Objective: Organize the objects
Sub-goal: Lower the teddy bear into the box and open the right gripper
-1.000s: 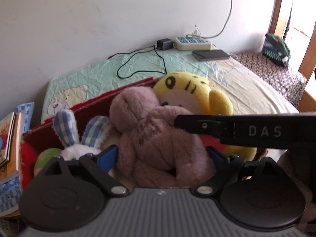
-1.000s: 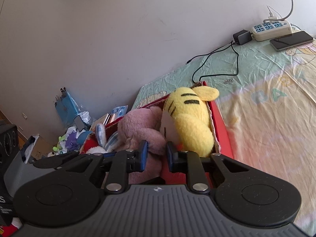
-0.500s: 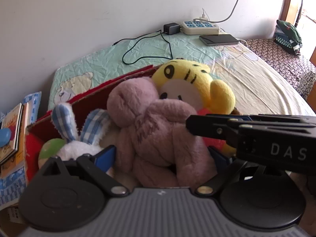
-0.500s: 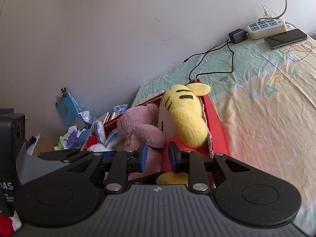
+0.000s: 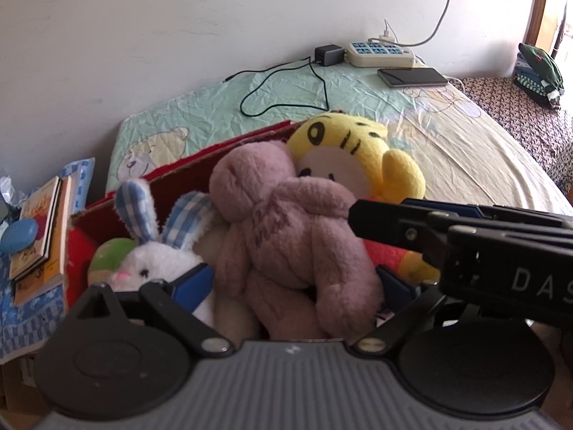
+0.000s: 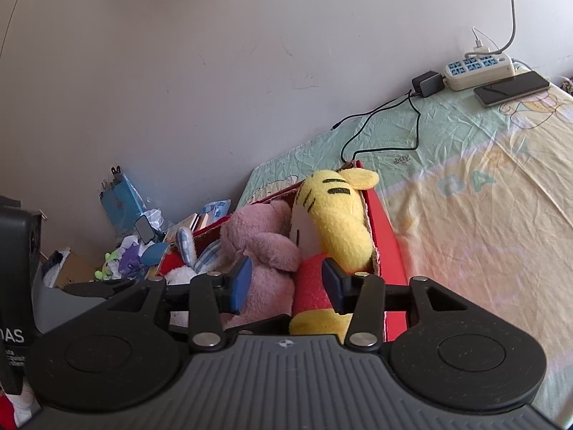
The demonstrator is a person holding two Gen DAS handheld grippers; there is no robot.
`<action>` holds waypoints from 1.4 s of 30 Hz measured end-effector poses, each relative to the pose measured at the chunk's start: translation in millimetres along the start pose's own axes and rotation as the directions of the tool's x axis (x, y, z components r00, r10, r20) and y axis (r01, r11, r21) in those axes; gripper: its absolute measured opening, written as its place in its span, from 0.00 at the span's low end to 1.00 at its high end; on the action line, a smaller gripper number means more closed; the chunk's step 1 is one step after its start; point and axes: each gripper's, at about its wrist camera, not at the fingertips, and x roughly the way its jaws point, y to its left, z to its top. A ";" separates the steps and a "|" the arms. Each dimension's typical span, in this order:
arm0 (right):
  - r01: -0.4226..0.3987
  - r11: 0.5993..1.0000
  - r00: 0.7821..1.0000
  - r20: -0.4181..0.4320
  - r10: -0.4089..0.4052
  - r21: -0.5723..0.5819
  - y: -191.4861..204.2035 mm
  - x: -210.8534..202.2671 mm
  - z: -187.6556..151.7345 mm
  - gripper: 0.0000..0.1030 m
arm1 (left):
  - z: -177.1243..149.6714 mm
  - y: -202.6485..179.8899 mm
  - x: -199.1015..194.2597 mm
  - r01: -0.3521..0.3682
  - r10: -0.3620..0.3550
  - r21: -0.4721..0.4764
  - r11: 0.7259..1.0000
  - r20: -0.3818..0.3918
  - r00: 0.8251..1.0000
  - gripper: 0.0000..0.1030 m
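A fuzzy mauve plush bear (image 5: 286, 229) is packed in the red cardboard box (image 6: 388, 251), straddled by the spread left gripper (image 5: 293, 283). The right gripper (image 6: 286, 283) is opening around a fleecy yellow tiger (image 6: 336, 222).

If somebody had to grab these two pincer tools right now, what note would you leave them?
Left gripper: jaws wide, straddling the pink plush; not visibly squeezing it.
Right gripper: jaws opening over the yellow tiger plush, pads clear of it.
Things: the pink plush, the tiger and the white rabbit plush all sit in the red box on the bed.
Done: three toys boxed.
Left: books and other clutter beside the bed look unsorted. Draw both grippers back first.
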 end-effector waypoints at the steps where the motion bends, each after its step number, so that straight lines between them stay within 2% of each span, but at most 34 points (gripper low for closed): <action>1: 0.005 1.000 1.000 0.002 -0.005 -0.009 1.5 -1.5 -0.3 0.46 | -0.7 -0.5 -2.1 -0.003 0.003 -0.005 1.000 0.001 1.000 0.94; 6: 0.036 0.998 0.999 0.012 -0.035 -0.046 11.0 -9.3 -2.3 0.46 | -4.3 -0.1 -10.1 -0.016 0.016 -0.032 0.999 0.001 1.000 0.94; 10: 0.096 0.992 0.995 0.012 -0.096 -0.085 18.7 -13.1 -2.3 0.46 | -7.3 -0.3 -17.5 -0.025 0.026 -0.047 0.999 0.005 1.000 0.95; 17: 0.154 0.983 0.988 -0.005 -0.155 -0.097 26.9 -14.2 -0.8 0.46 | -12.1 5.2 -25.4 -0.031 0.032 -0.091 0.995 0.003 0.999 0.96; 25: 0.219 0.969 0.976 0.021 -0.218 -0.115 33.3 -20.8 -5.8 0.54 | -20.8 10.8 -39.9 -0.052 0.056 -0.119 0.992 0.035 0.998 0.97; 31: 0.265 0.956 0.964 0.016 -0.265 -0.125 36.8 -20.2 -11.2 0.60 | -29.7 23.6 -40.1 -0.067 0.072 -0.175 0.982 0.022 0.997 0.97; 39: 0.310 0.941 0.950 0.019 -0.311 -0.137 39.0 -22.6 -14.5 0.62 | -32.6 21.0 -39.0 -0.139 0.142 -0.173 0.975 0.009 0.990 0.97; 42: 0.325 0.936 0.945 0.026 -0.325 -0.137 38.5 -25.2 -14.7 0.65 | -31.5 20.3 -36.7 -0.143 0.145 -0.171 0.975 -0.005 0.989 0.97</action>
